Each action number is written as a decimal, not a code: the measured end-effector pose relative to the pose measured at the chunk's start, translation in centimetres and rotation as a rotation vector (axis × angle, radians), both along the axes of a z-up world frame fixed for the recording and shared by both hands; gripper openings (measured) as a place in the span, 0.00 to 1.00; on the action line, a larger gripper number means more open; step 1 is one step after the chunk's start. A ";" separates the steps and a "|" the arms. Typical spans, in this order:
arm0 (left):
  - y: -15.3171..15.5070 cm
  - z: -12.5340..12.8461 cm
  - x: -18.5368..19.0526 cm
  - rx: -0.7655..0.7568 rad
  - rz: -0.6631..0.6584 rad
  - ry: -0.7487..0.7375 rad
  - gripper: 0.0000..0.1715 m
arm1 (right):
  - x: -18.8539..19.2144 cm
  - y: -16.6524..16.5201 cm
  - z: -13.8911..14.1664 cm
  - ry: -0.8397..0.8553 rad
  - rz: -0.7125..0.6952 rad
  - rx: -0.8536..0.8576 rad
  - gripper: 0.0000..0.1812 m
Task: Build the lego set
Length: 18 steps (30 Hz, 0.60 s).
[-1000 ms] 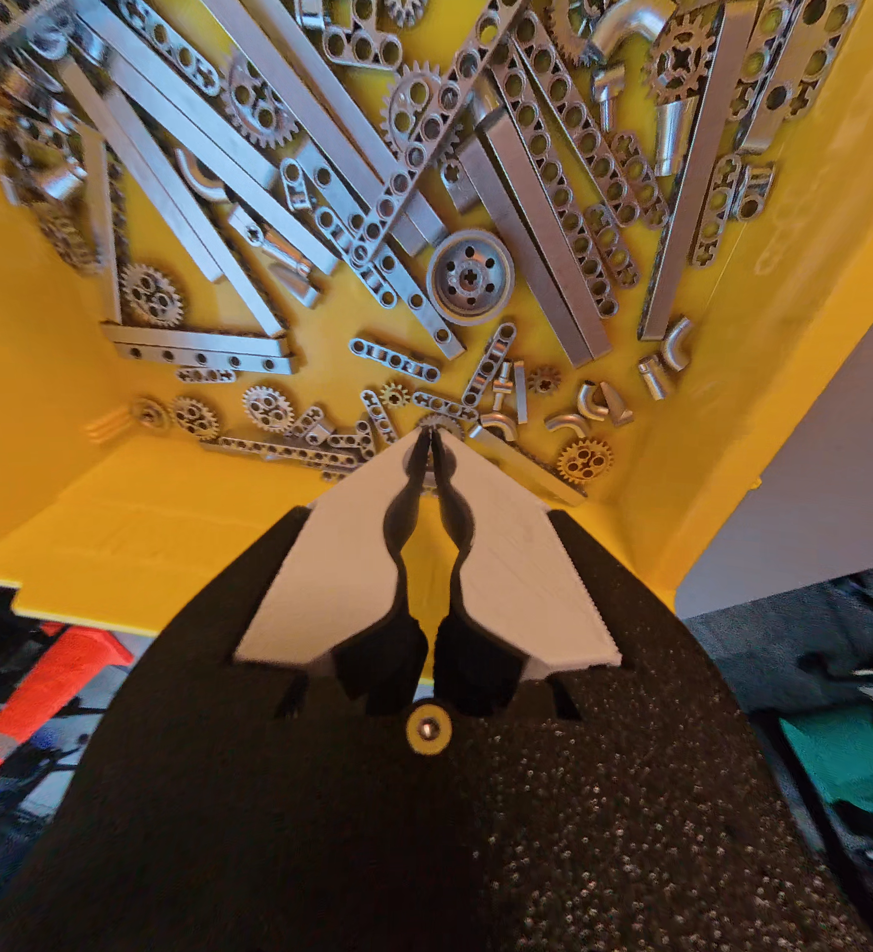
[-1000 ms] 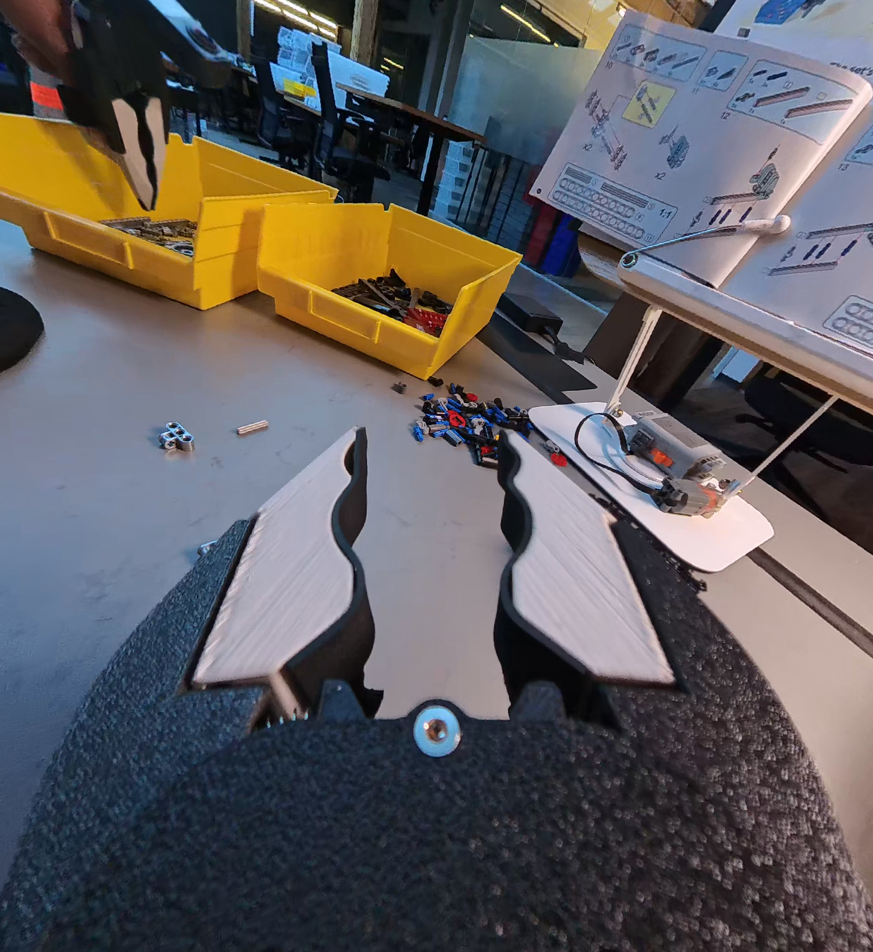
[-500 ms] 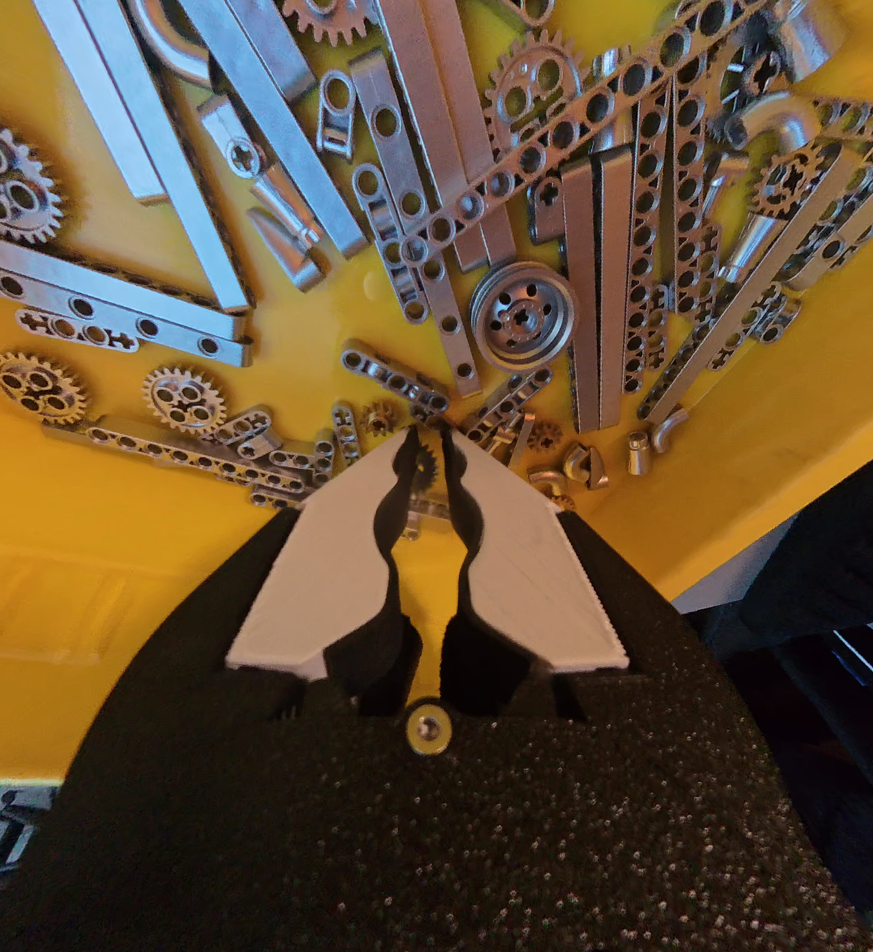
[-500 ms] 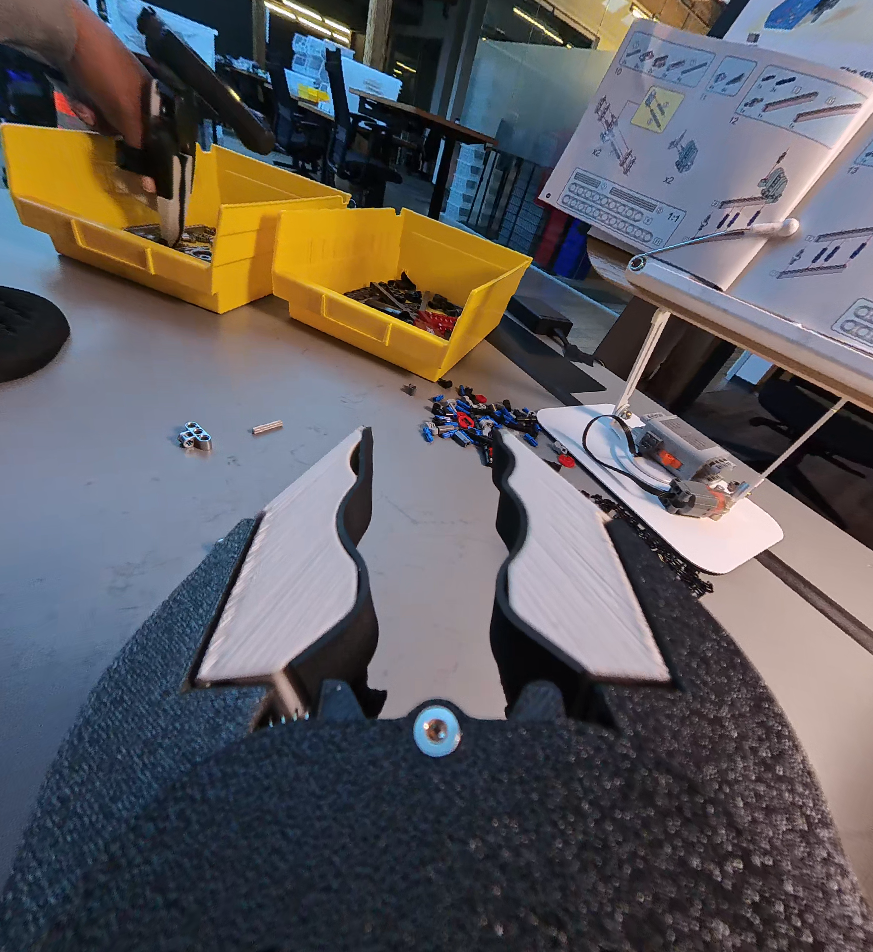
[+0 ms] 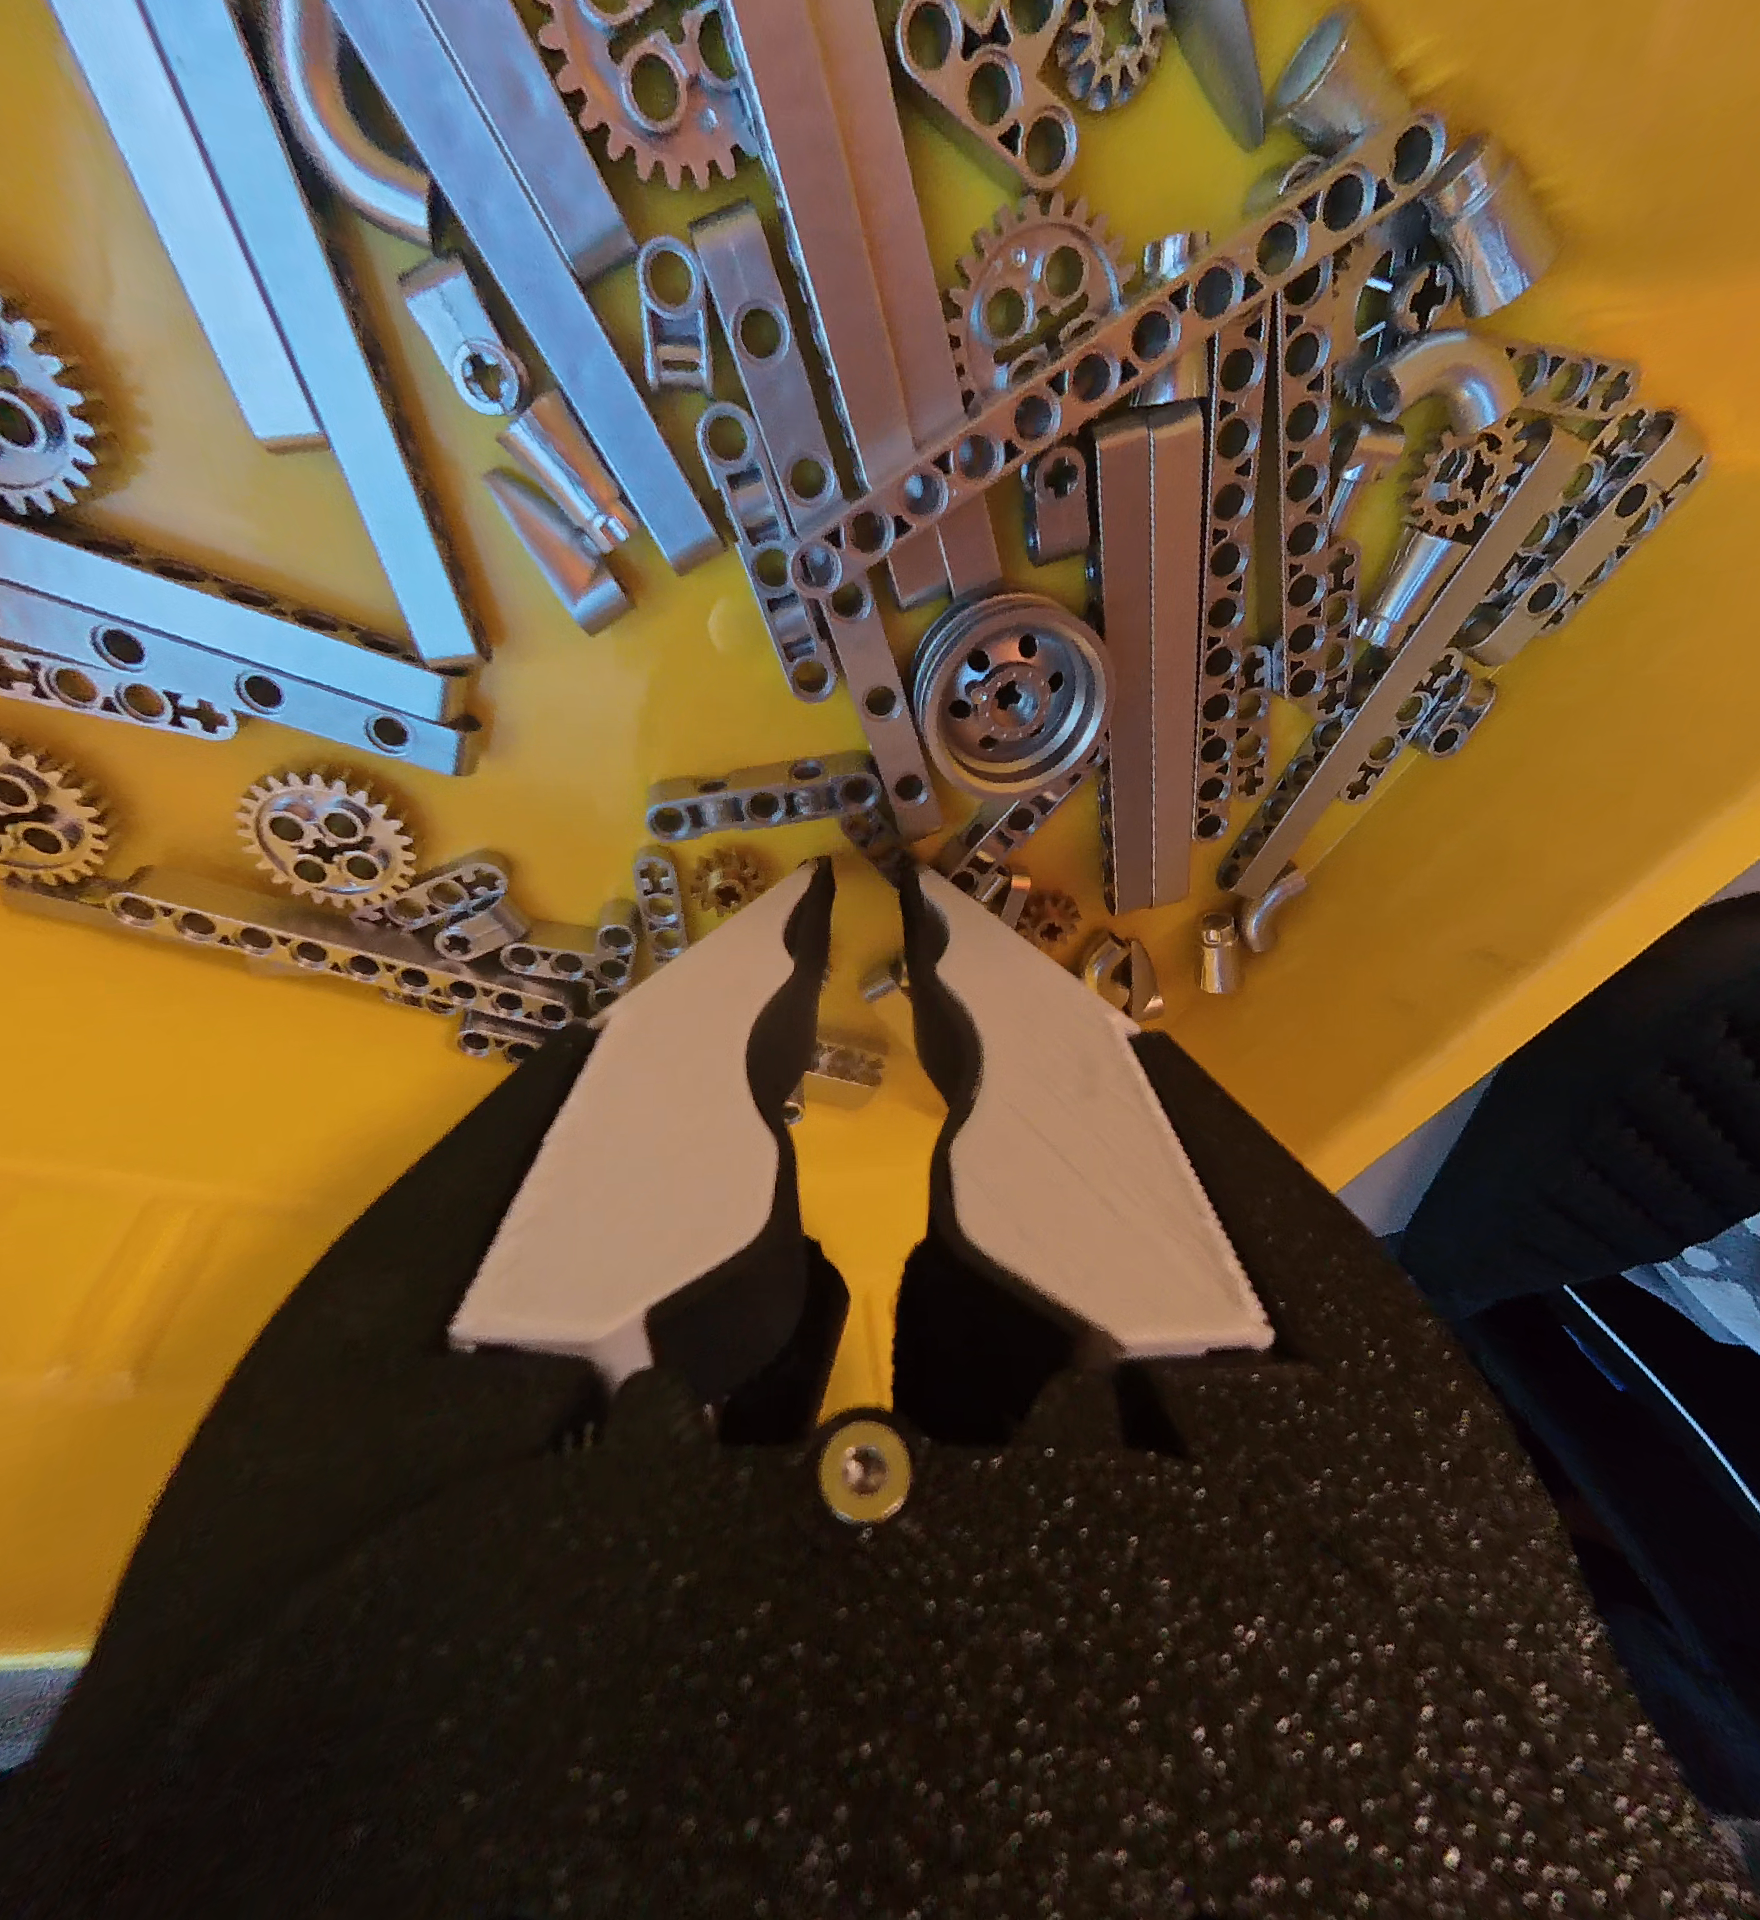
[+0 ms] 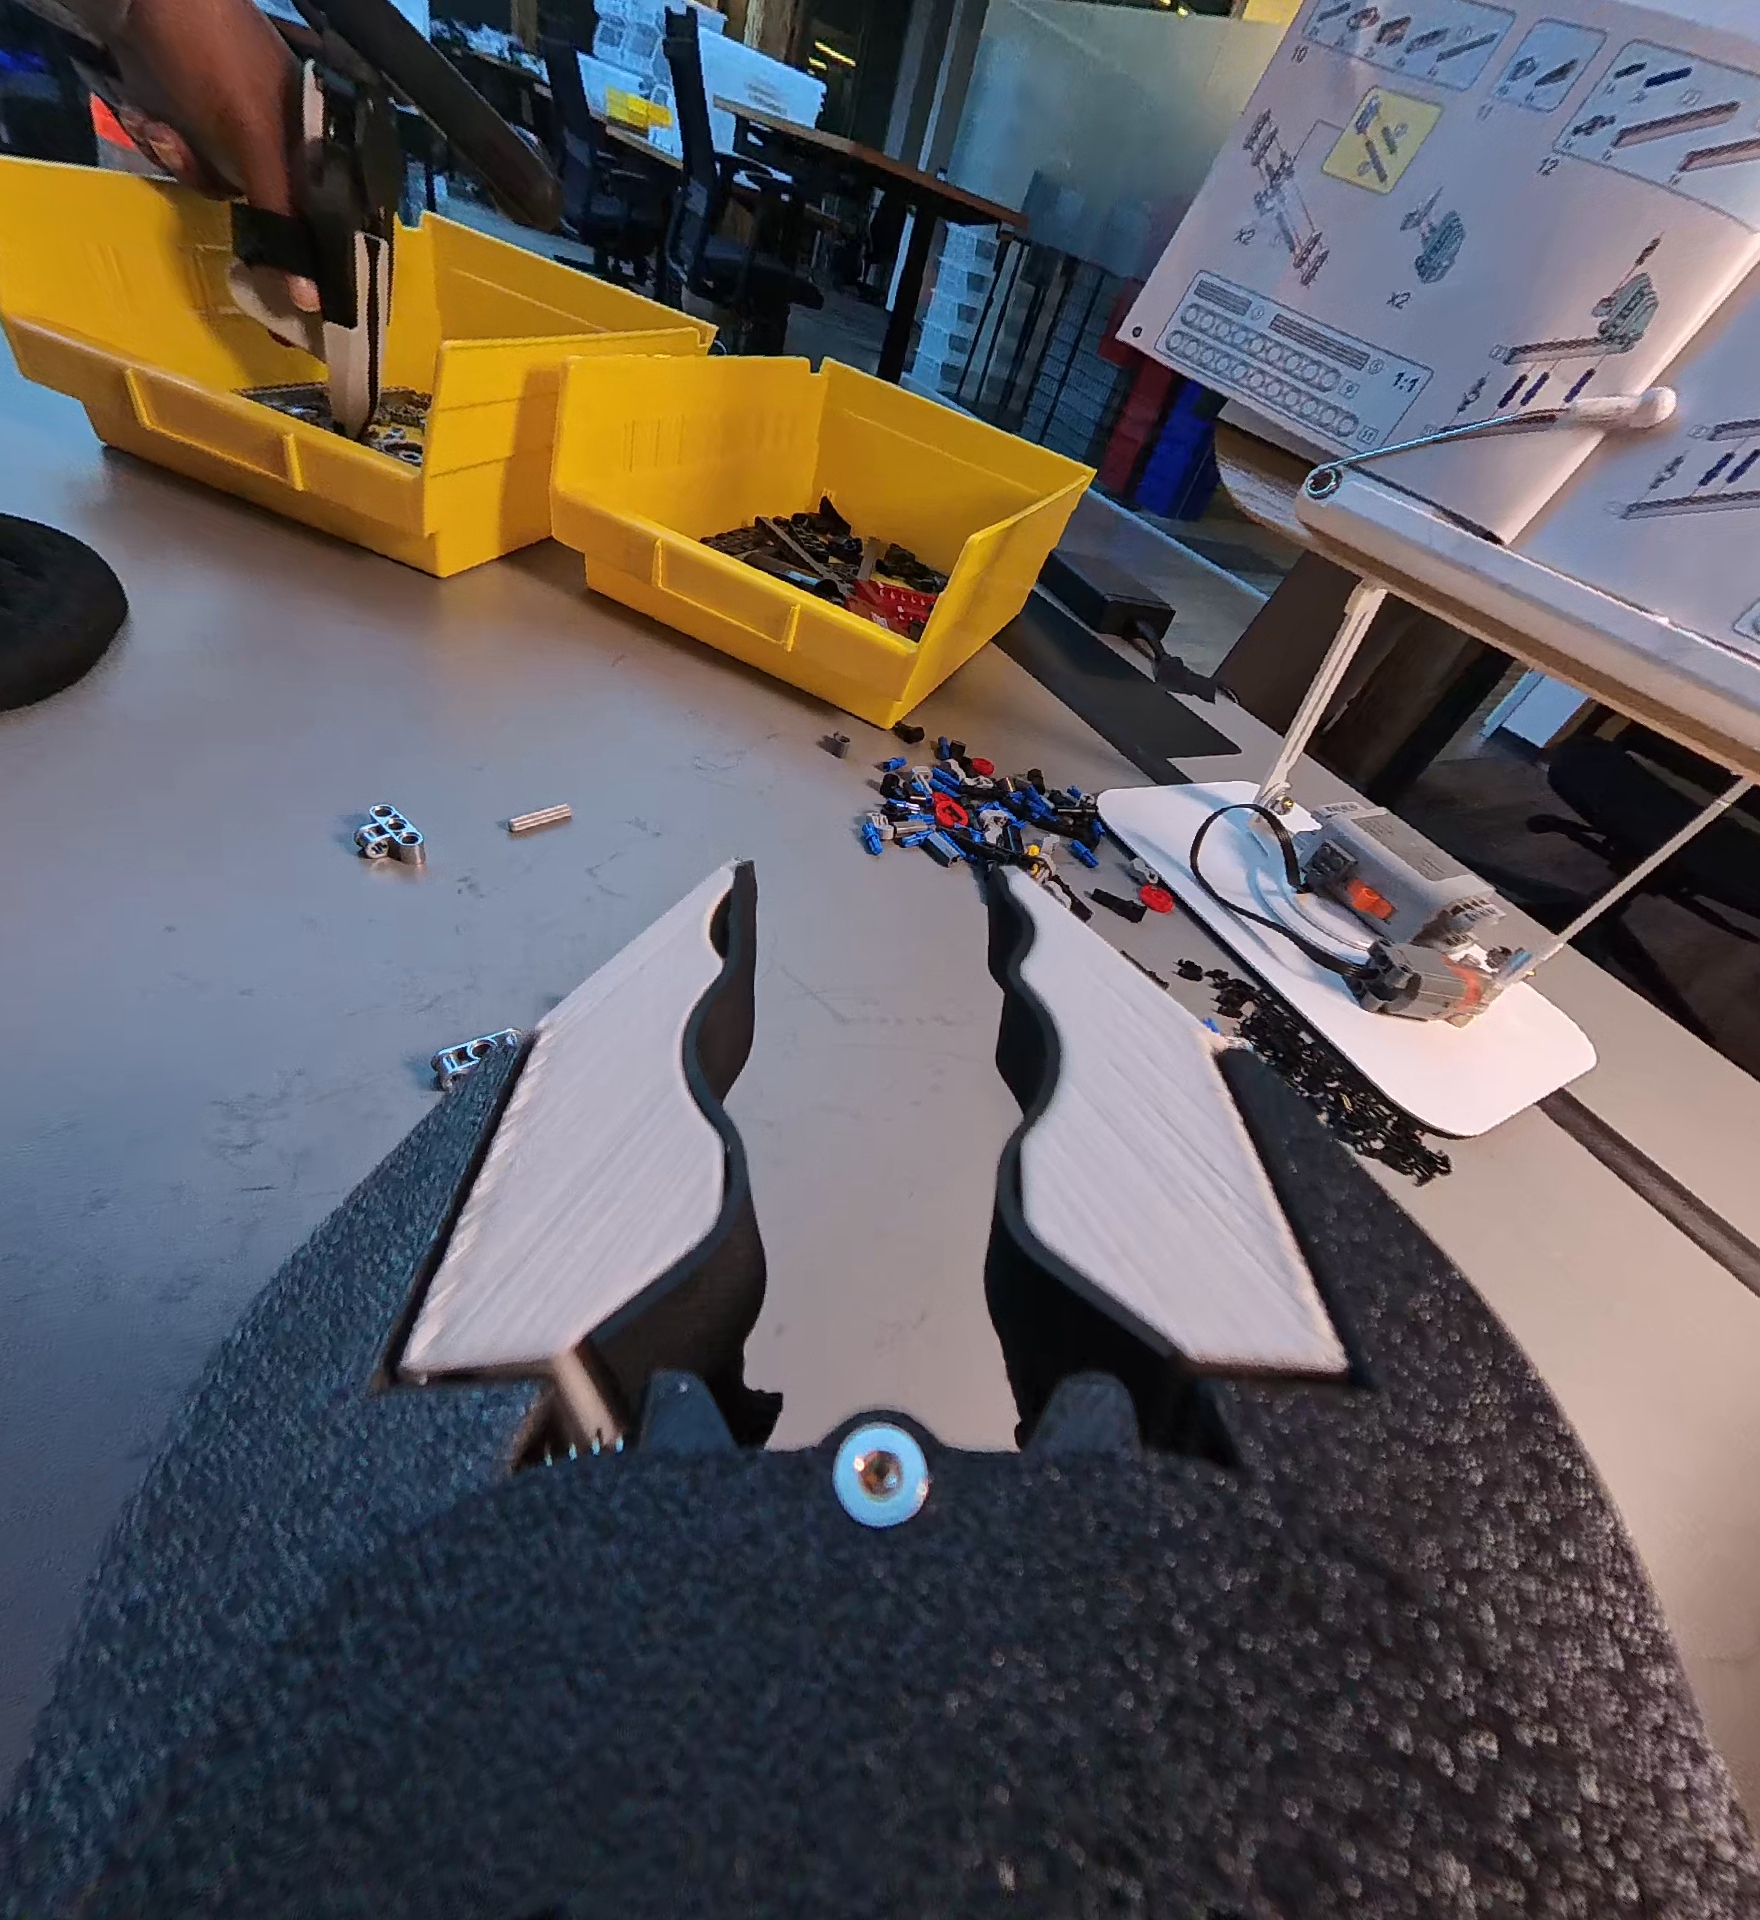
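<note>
My left gripper (image 5: pixel 863 873) is down inside a yellow bin (image 5: pixel 180 1143) full of silver beams, gears and curved bits. Its jaws are a narrow gap apart and hold nothing. The tips sit just below a short silver beam (image 5: pixel 764 805) and beside a silver wheel (image 5: pixel 1009 701). A small pin (image 5: pixel 881 977) and a short beam (image 5: pixel 840 1060) lie between the fingers. In the right wrist view the left gripper (image 6: pixel 356 343), held by a hand, dips into the left bin (image 6: pixel 232 436). My right gripper (image 6: pixel 874 873) is open and empty above the grey table (image 6: pixel 232 987).
A second yellow bin (image 6: pixel 824 623) holds dark and red parts. A pile of small blue, black and red pieces (image 6: pixel 980 816) lies ahead. A silver piece (image 6: pixel 393 831), a pin (image 6: pixel 539 818), a white stand base (image 6: pixel 1458 1070) with a grey motor (image 6: pixel 1395 862), instruction sheets (image 6: pixel 1478 208) and a black pad (image 6: pixel 3 613) are around. Some 50 cm of space lies between my two pairs of fingers. The left tips stand about 4 cm off the silver wheel (image 5: pixel 1009 701).
My left gripper has gone down deeper into the bin toward the silver parts, and its jaws have opened from nearly shut to a narrow gap. My right gripper stays open with only a slight shift.
</note>
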<state>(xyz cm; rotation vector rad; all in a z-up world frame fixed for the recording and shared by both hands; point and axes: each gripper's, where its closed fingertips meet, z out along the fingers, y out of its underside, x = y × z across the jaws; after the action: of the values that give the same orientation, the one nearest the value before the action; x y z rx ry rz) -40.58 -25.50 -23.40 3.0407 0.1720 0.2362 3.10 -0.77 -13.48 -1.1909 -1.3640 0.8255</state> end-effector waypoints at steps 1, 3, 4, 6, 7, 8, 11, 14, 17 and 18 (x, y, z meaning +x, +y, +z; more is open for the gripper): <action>0.0 0.0 0.0 0.004 0.010 -0.006 0.07 | 0.0 0.0 0.0 -0.002 0.000 0.000 0.24; 0.4 0.1 0.3 0.026 0.041 -0.031 0.10 | 0.0 0.0 -0.1 -0.006 0.002 0.000 0.24; 0.6 0.1 0.4 0.037 0.065 -0.044 0.10 | -0.1 0.0 -0.2 -0.008 0.002 0.000 0.24; 0.7 0.1 0.4 0.042 0.093 -0.053 0.09 | -0.1 -0.1 -0.2 -0.013 0.004 0.002 0.24; 0.7 0.1 0.4 0.044 0.097 -0.053 0.09 | -0.1 -0.1 -0.3 -0.015 0.005 0.003 0.24; 0.7 0.1 0.3 0.046 0.100 -0.052 0.09 | -0.1 -0.2 -0.3 -0.017 0.005 0.006 0.24; 0.5 0.0 0.2 0.047 0.100 -0.022 0.07 | -0.1 -0.2 -0.3 -0.023 0.005 0.016 0.23; 0.5 -0.1 0.3 0.053 0.096 0.022 0.07 | -0.1 -0.2 -0.3 -0.027 0.003 0.028 0.23; 0.4 -0.2 0.0 0.068 0.050 0.140 0.05 | 0.0 -0.2 -0.1 -0.027 0.001 0.038 0.23; 0.4 -0.3 0.0 0.071 0.031 0.181 0.04 | 0.0 -0.3 -0.1 -0.026 0.000 0.041 0.23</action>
<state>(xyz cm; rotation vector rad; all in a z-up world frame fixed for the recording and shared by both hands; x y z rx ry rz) -40.62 -25.12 -23.69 3.1296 0.2281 -0.0328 3.10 -1.03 -13.57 -1.1734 -1.3963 0.7806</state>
